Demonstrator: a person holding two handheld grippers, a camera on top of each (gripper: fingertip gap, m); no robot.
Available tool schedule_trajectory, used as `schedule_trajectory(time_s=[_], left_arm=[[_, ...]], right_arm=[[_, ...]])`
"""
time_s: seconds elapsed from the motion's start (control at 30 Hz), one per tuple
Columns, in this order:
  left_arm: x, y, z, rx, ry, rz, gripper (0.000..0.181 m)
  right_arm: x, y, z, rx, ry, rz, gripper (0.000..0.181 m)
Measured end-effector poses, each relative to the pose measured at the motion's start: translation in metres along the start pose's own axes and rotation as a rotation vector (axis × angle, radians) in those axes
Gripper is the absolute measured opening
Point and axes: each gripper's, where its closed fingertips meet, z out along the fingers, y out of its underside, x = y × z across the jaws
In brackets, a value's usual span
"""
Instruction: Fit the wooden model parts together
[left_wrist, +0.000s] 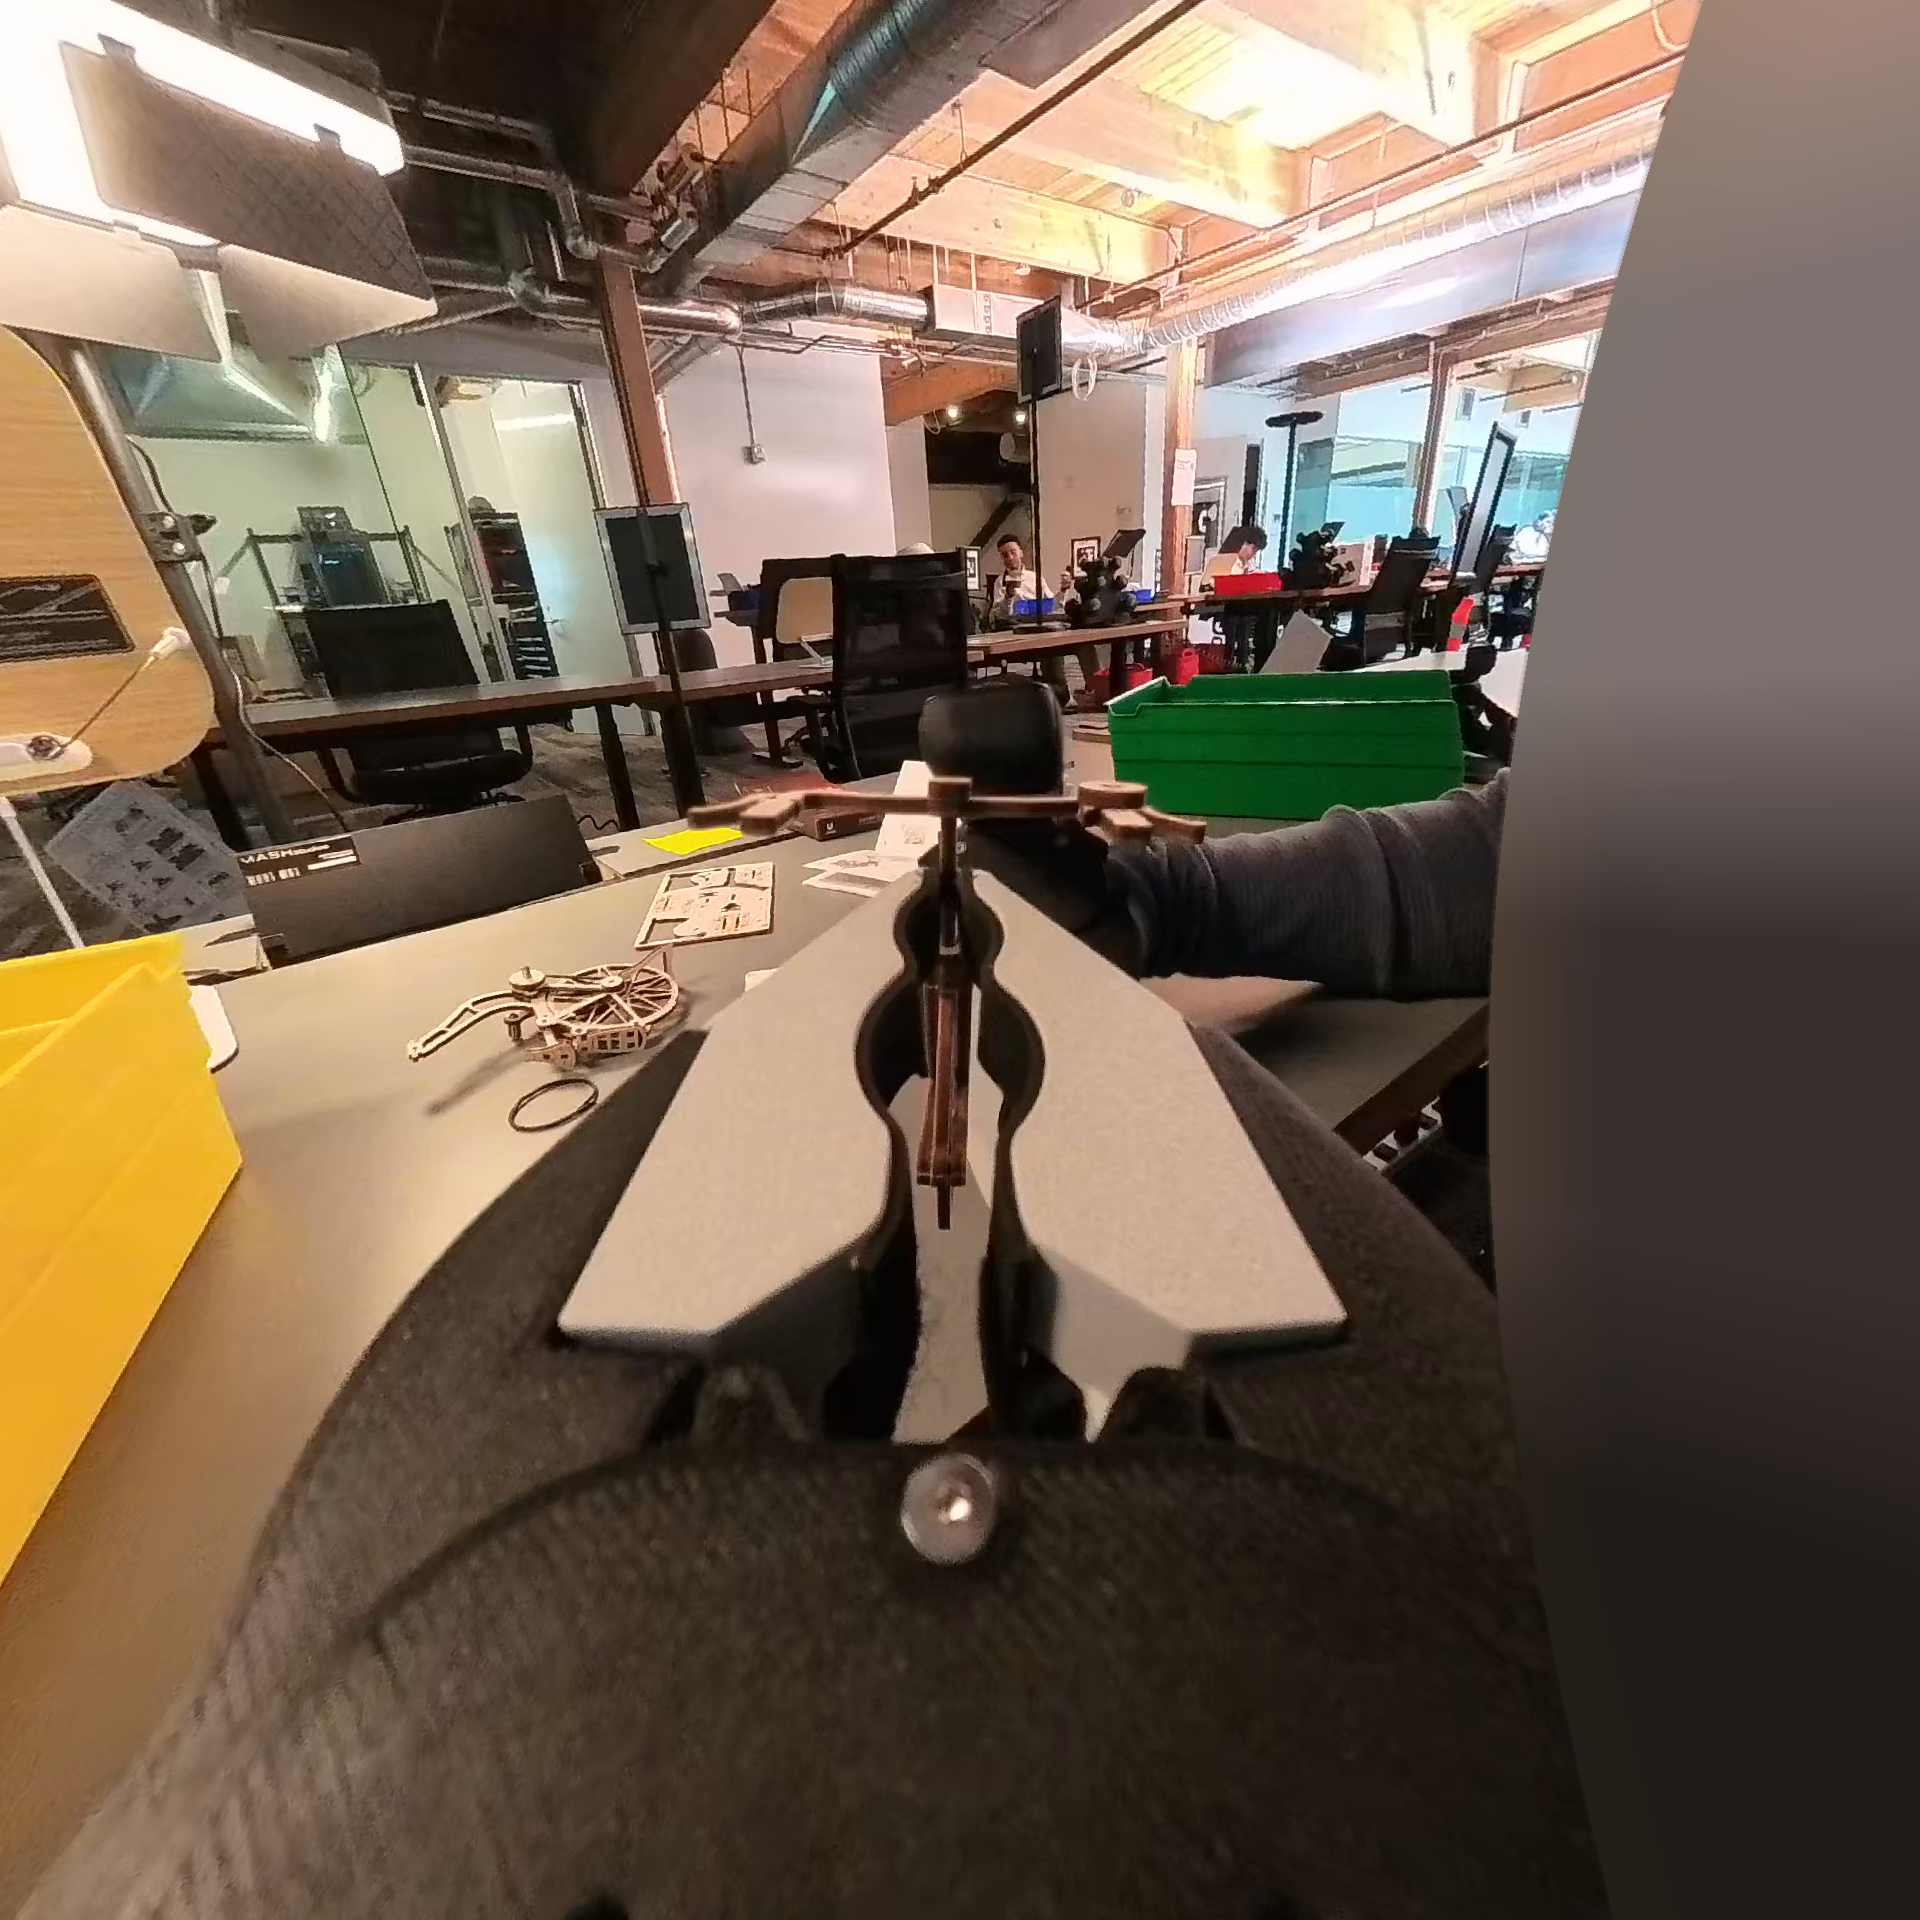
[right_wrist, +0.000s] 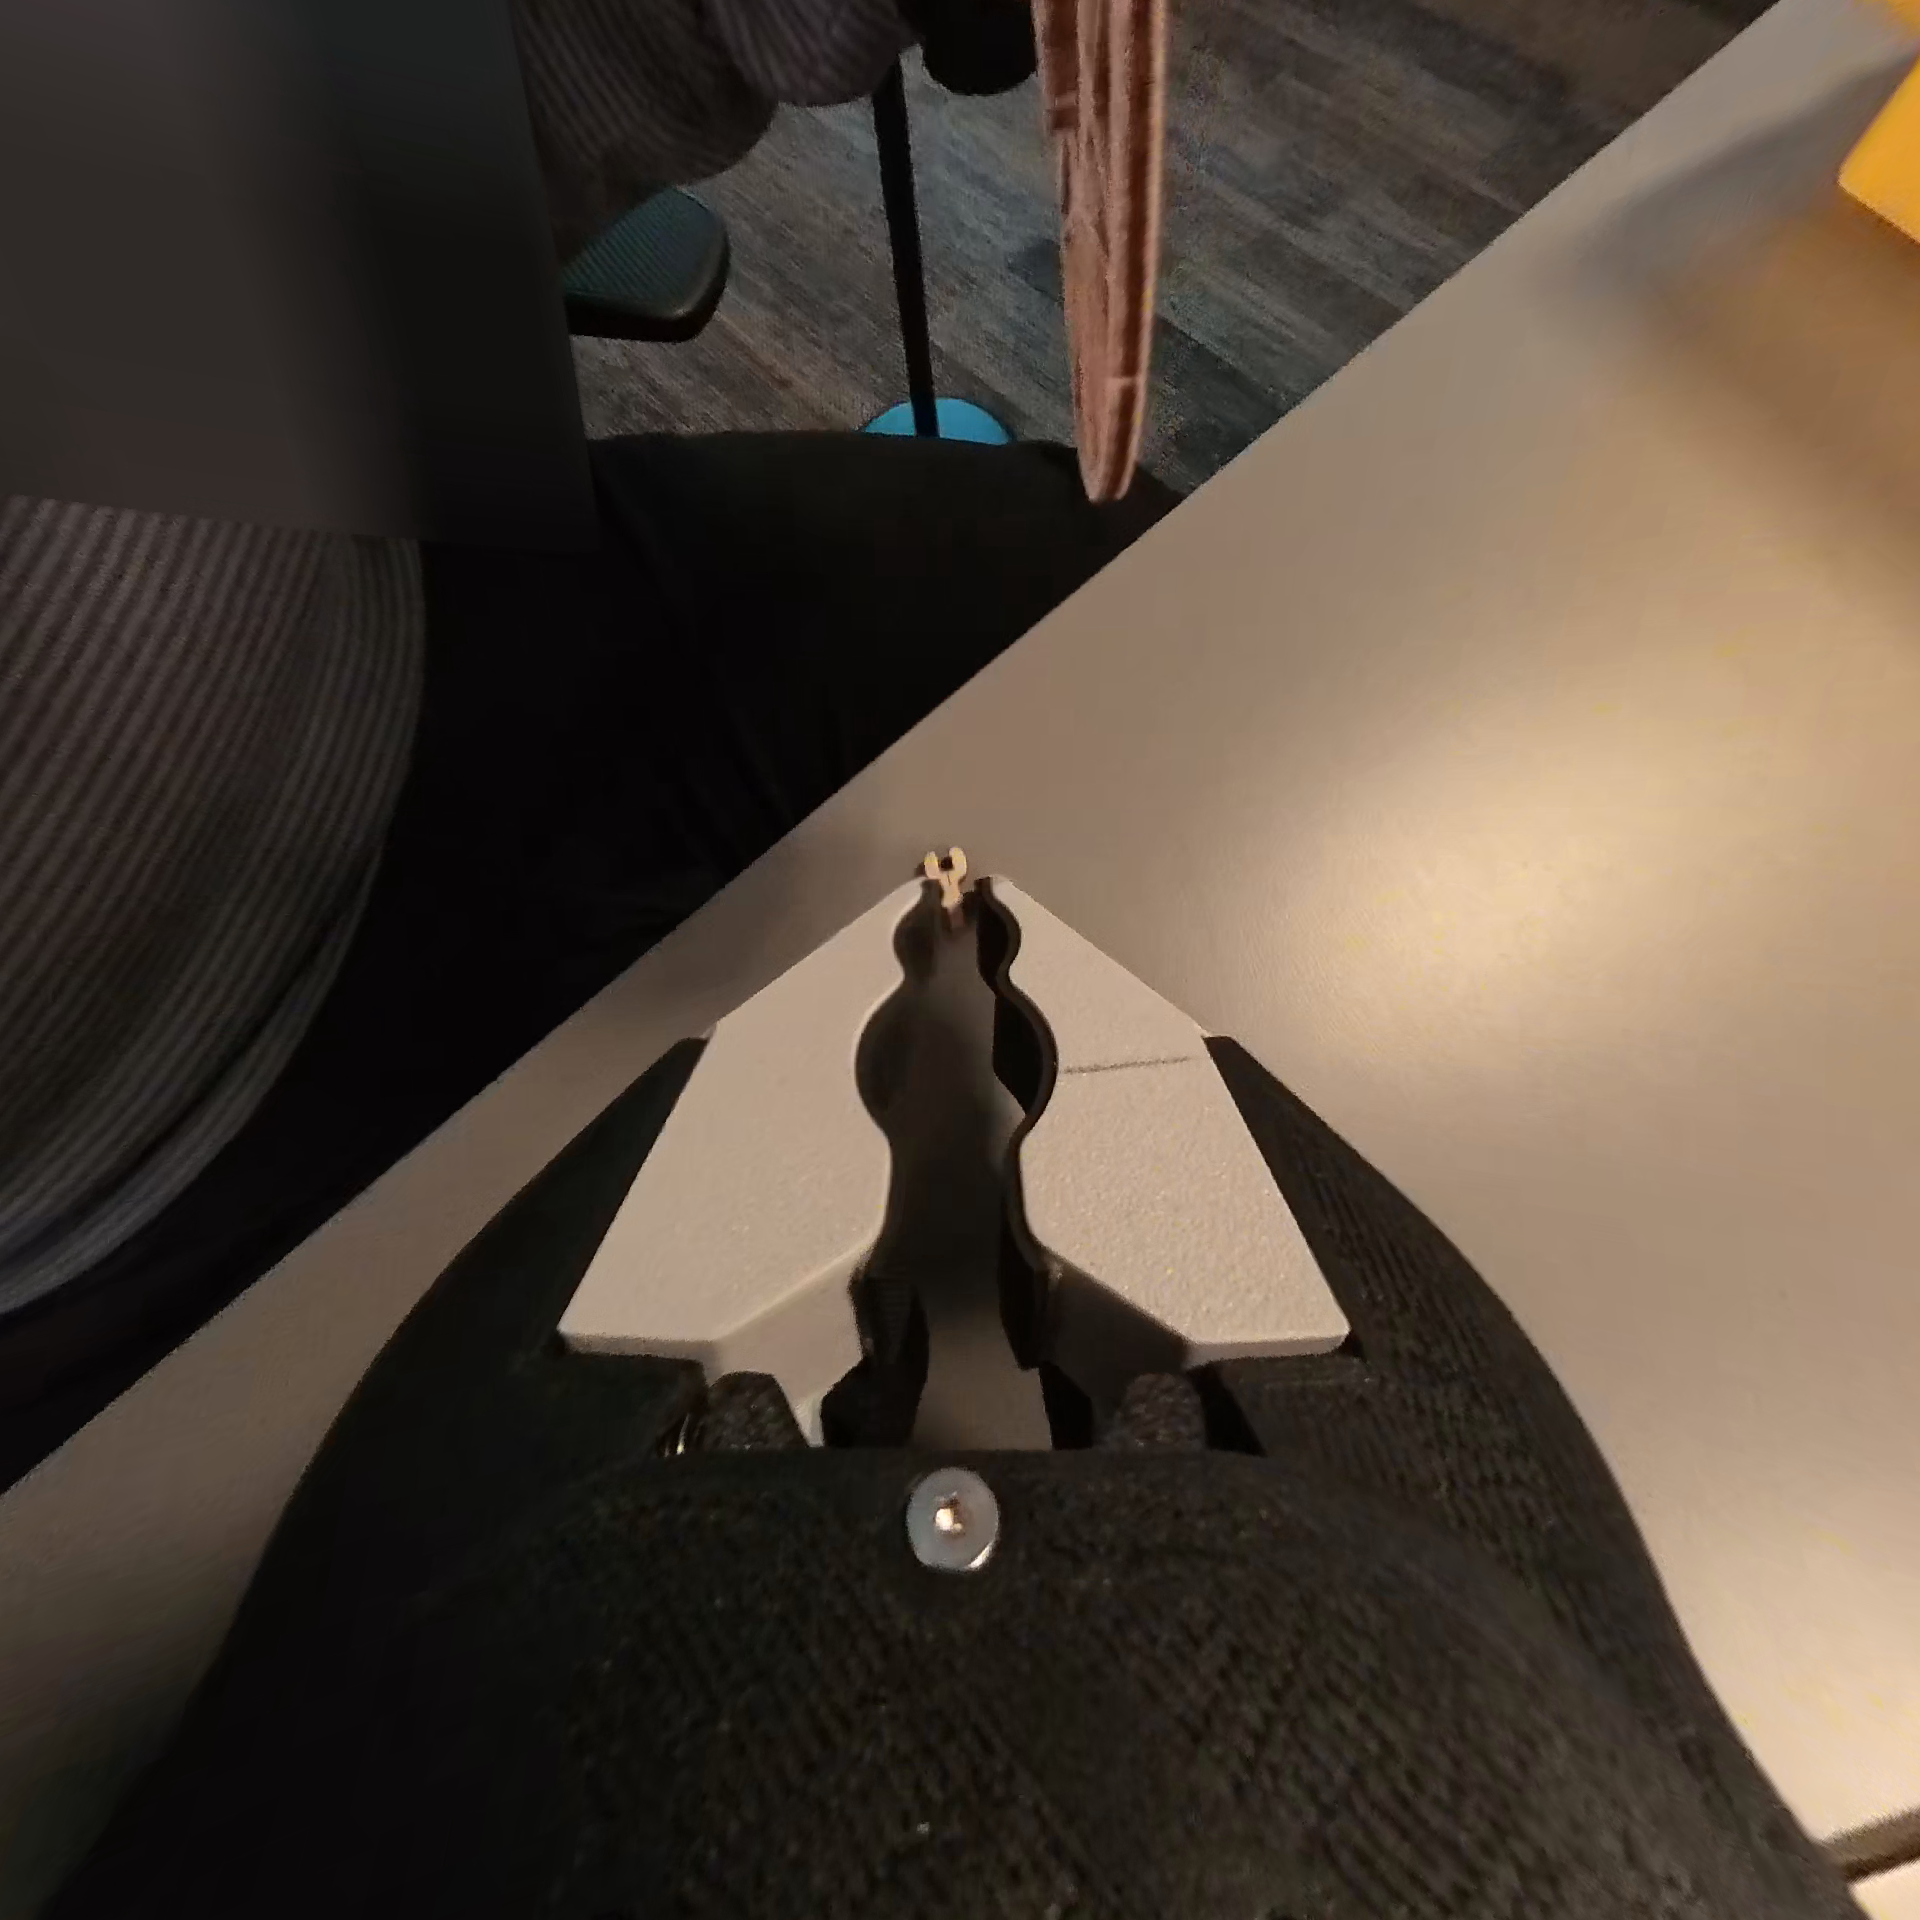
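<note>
A dark wooden assembly (left_wrist: 943, 1049) sat clamped edge-on between the left gripper's (left_wrist: 948, 883) grey fingers (left_wrist: 769, 1122) at mid-frame, its crossbar (left_wrist: 940, 808) with small forked ends poking out just past the tips. Over in the right wrist view, the right gripper (right_wrist: 948, 883) had its fingers nearly together, pinching a tiny pale wooden piece (right_wrist: 945, 871) right at the tips, above the table's (right_wrist: 1455, 831) edge. A brown wooden disc (right_wrist: 1107, 239), seen edge-on, hung at top centre of that view; what held it could not be told. Back in the left view, a pale wheeled model (left_wrist: 566, 1013) lay on the table left of centre, a black ring (left_wrist: 556, 1103) just below it, and a cut-out sheet (left_wrist: 712, 902) above it. A yellow bin (left_wrist: 94, 1153) sat at the left edge, green trays (left_wrist: 1288, 743) upper right, and a sleeve (left_wrist: 1320, 894) reached in from the right.
</note>
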Motion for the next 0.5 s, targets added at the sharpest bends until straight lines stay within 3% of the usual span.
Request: schedule_trajectory(time_s=[0.33,0.4,0.5], left_arm=[[-0.003,0.003,0.004,0.013,-0.030,0.034,0.002],[-0.004,0.002,0.010,0.024,-0.031,0.085,0.002],[-0.007,0.001,0.028,0.036,-0.040,0.207,0.001]], right_arm=[[0.009,0.000,-0.006,-0.003,0.103,0.008,0.001],[0.017,-0.010,-0.028,0.039,0.179,-0.003,0.001],[0.029,-0.036,-0.086,0.104,0.368,-0.064,0.001]])
